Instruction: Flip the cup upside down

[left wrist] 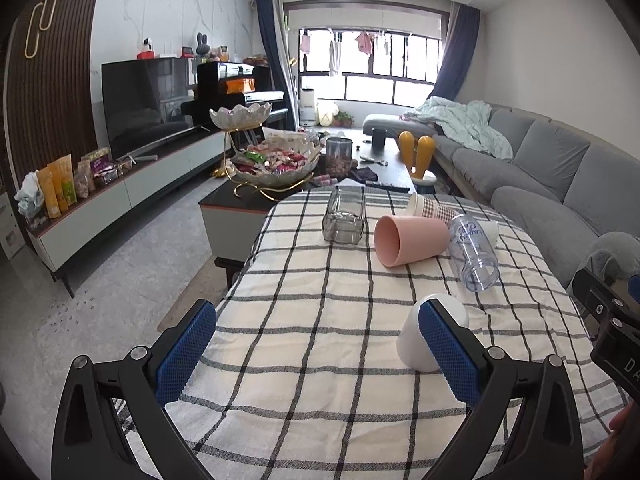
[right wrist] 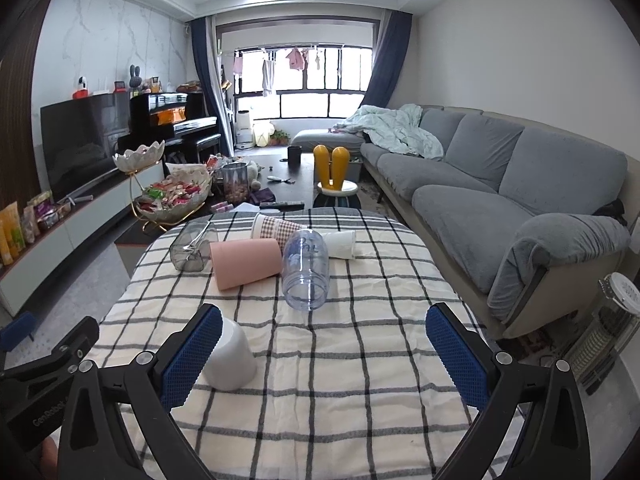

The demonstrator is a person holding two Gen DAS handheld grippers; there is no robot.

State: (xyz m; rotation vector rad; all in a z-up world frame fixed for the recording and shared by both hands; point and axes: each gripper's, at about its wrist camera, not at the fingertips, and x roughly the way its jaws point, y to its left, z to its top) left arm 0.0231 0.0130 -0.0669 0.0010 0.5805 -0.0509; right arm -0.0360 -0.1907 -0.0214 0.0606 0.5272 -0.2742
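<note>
White cup upside down on checked tablecloth; left gripper and right gripper both released, empty.

The right gripper hovers over the checked tablecloth, jaws wide apart and empty. A white cup stands upside down beside its left pad. Farther off lie four more on their sides — a pink cup, a clear bottle, a grey glass, a checked cup.
</note>
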